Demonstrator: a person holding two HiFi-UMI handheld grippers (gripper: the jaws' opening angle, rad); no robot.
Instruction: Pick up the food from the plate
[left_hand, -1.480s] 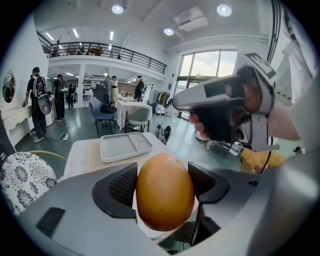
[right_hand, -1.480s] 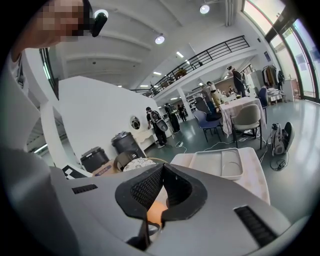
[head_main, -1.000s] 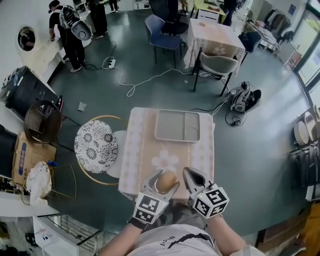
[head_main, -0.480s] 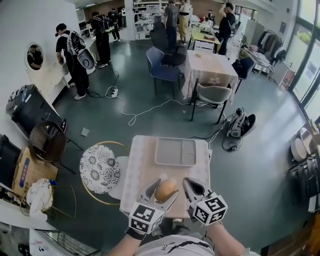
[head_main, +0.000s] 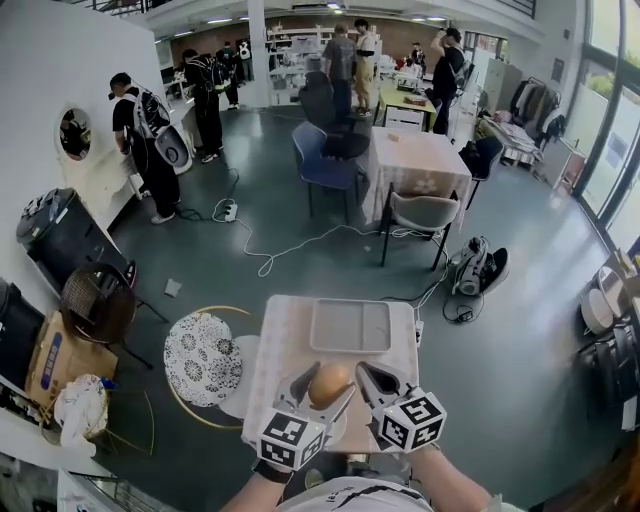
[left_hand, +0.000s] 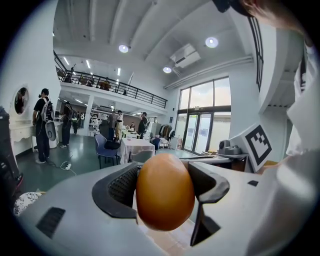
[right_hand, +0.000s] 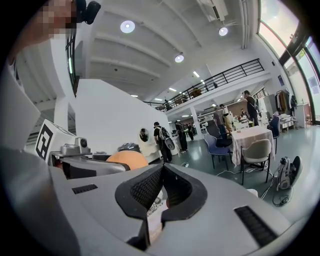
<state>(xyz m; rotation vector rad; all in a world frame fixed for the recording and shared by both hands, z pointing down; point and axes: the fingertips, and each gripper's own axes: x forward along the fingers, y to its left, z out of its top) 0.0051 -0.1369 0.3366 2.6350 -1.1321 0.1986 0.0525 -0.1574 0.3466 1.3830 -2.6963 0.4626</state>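
A big open hall; a cloth-covered bench (head_main: 285, 335) lies below the grippers. The left gripper (head_main: 326, 388) clamps the brown, egg-shaped food (head_main: 330, 381), raised clear. Beside it, the right gripper (right_hand: 161, 186) is closed, empty. Pick-up looks done.

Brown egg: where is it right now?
Head view, low centre: the brown egg is clamped in the left gripper, above the table's near edge, with the right gripper just beside it.
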